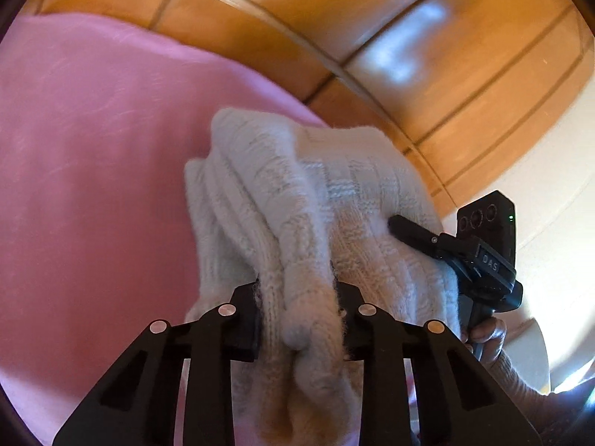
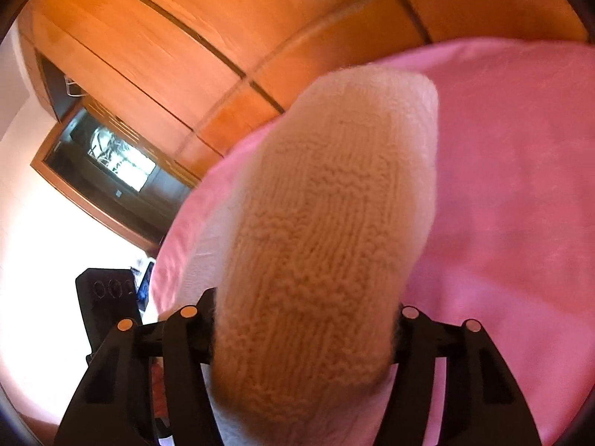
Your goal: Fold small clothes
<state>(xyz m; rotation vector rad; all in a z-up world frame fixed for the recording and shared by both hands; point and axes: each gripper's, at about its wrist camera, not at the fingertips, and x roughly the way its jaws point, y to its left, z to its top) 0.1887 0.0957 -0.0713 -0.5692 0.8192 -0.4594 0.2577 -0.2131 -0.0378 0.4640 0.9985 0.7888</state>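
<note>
A white knitted garment (image 1: 297, 200) hangs bunched above a pink blanket (image 1: 93, 156). My left gripper (image 1: 299, 312) is shut on a thick fold of it; the knit bulges between the jaws and drapes forward. My right gripper (image 1: 398, 225) shows in the left wrist view at the garment's right edge, with its finger pressed into the knit. In the right wrist view the right gripper (image 2: 303, 334) is shut on a wide roll of the same knitted garment (image 2: 327, 230), which fills the middle and hides the fingertips. The pink blanket (image 2: 502, 186) lies beneath.
Wooden wardrobe doors (image 1: 446, 74) stand behind the blanket, also in the right wrist view (image 2: 167, 55). A dark framed screen (image 2: 111, 163) is at the left by a bright wall. A hand (image 1: 487, 334) holds the right gripper's handle.
</note>
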